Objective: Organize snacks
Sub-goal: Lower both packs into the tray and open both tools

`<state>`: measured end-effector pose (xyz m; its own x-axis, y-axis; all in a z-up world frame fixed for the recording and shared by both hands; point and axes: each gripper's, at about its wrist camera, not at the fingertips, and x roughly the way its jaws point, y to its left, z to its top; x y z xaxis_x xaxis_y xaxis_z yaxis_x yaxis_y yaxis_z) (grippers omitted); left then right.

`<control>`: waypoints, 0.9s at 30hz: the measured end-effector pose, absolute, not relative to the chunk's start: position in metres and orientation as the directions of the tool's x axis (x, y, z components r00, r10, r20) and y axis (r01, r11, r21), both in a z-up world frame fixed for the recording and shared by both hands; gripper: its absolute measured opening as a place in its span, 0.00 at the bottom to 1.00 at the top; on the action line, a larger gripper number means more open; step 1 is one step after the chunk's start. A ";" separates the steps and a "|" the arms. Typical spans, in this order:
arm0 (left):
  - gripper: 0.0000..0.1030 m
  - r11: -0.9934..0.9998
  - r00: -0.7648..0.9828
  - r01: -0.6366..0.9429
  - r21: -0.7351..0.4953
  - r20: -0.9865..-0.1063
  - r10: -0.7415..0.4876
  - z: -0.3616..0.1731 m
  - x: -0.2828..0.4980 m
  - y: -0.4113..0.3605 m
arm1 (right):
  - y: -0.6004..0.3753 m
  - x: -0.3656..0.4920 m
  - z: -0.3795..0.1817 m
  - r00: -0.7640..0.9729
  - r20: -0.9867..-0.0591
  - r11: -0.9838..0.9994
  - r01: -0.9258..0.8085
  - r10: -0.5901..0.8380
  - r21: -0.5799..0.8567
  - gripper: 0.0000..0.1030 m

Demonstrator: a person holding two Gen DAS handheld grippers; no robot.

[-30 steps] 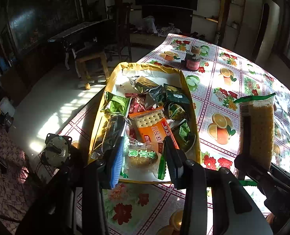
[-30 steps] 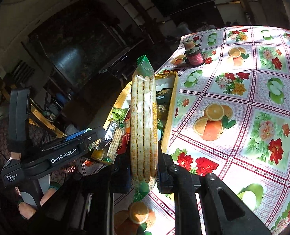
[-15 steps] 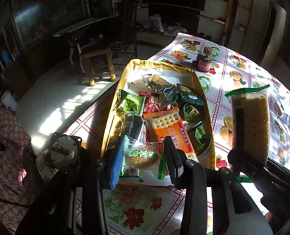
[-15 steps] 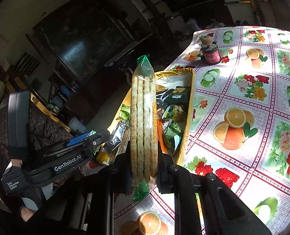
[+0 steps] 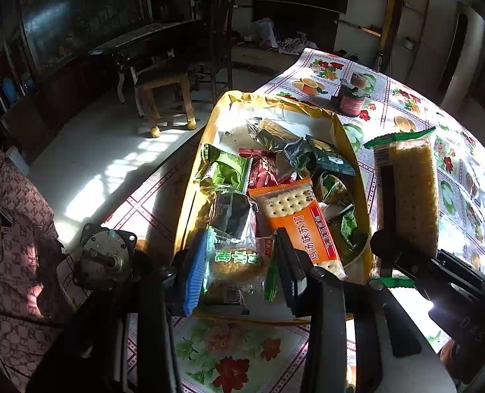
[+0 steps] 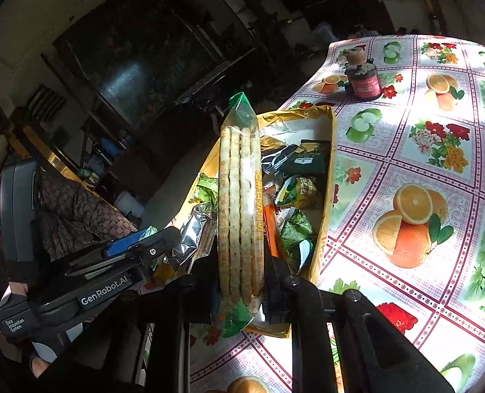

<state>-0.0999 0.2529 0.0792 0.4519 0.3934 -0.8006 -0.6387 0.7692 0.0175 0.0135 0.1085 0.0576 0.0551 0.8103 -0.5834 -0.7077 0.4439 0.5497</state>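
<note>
Hard sunlight falls across my fruit-and-flower patterned vinyl tablecloth point(image 6: 416, 163), washing its far right side nearly white in my left view and glaring at the lower edge of my right view. The pale tiled floor point(image 5: 88, 177) carries striped bright patches. The room behind stays very dim, its furniture barely readable. Deep shadow covers my black claw bodies. Both views bow strongly outward, with black vignetted corners; the centre stays sharp.

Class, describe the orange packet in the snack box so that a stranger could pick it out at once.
On the fruit-patterned tablecloth lies a yellow box of snacks. In its middle, among green and silver wrappers, the orange cracker packet alone is bright orange, with pale square crackers showing at its top.
</note>
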 end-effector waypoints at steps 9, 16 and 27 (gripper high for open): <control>0.41 0.777 0.439 -0.629 0.018 -0.817 0.374 0.072 -0.086 0.258 | 0.133 0.032 0.054 0.030 -0.591 0.437 -0.705 0.806 0.559 0.17; 0.41 0.781 0.431 -0.624 0.020 -0.825 0.366 0.068 -0.077 0.261 | 0.159 0.047 0.049 0.008 -0.604 0.432 -0.706 0.797 0.561 0.17; 0.41 0.787 0.430 -0.616 0.023 -0.828 0.361 0.066 -0.063 0.265 | 0.177 0.063 0.039 -0.045 -0.606 0.423 -0.676 0.795 0.604 0.17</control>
<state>-0.0635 0.2652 0.0655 0.4299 0.3607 -0.8277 -0.6162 0.7872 0.0230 0.0630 0.1773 0.0390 -0.0446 0.7945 -0.6056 -0.6756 0.4225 0.6042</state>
